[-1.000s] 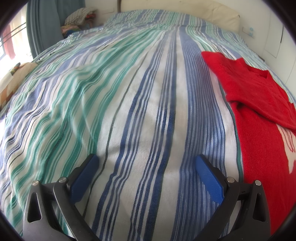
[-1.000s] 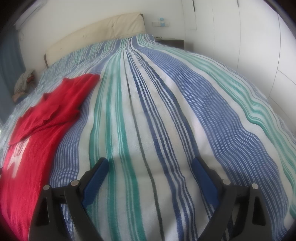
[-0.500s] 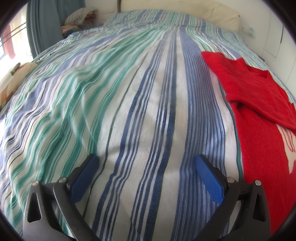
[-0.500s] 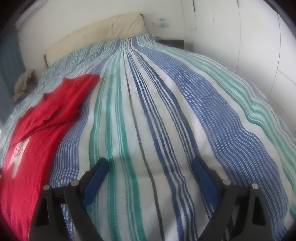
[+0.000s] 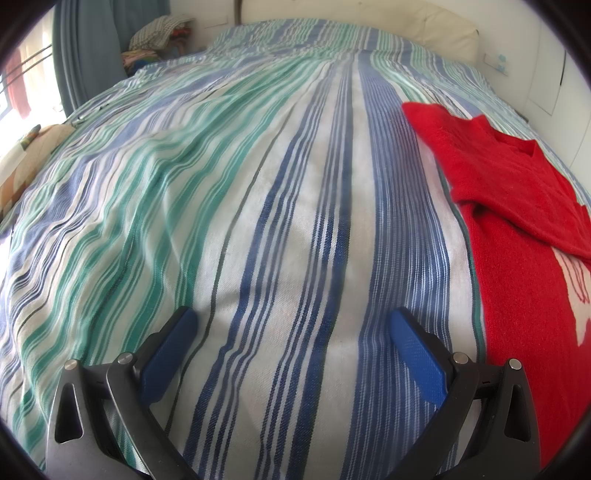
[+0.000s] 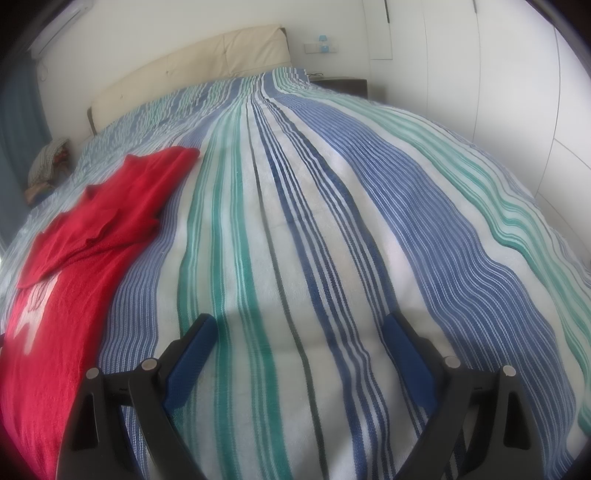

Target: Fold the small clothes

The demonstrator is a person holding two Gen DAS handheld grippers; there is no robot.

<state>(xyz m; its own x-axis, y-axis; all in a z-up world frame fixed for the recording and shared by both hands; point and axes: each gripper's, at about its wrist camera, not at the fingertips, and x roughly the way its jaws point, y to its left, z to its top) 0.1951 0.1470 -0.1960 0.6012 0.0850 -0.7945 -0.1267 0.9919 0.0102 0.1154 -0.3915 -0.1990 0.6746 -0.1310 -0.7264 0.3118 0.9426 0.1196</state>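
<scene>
Hovering low over a striped bedspread [image 5: 295,206], the left gripper [image 5: 293,325] has its two blue-padded fingers [image 5: 168,354] spread wide apart, with nothing between them but bare cloth. The right gripper [image 6: 297,330] is posed the same way, its blue fingers [image 6: 190,363] wide apart and holding nothing.

Under both tools lies the bedspread, woven in long bands of navy, pale blue, green and white that run away toward the head of the bed. A soft shadow of each tool falls on the cloth just ahead of the fingertips.

A red knitted sweater [image 5: 517,229] lies flat on the bedspread between the two grippers, to the right of the left one and to the left of the right one [image 6: 85,236], touched by neither. Its upper part is doubled over itself in a loose fold, and a white pattern (its shape too cut off to make out) shows on the lower part near the frame edge.

Farther off, a cream padded headboard [image 6: 192,70] stands against a white wall. Blue-grey curtains [image 5: 88,48] hang on the bed's left side, beside a heap of other fabrics [image 5: 157,35]. White cabinet doors [image 6: 498,92] line the right side, with a dark bedside table [image 6: 341,86] at the bed's far corner.
</scene>
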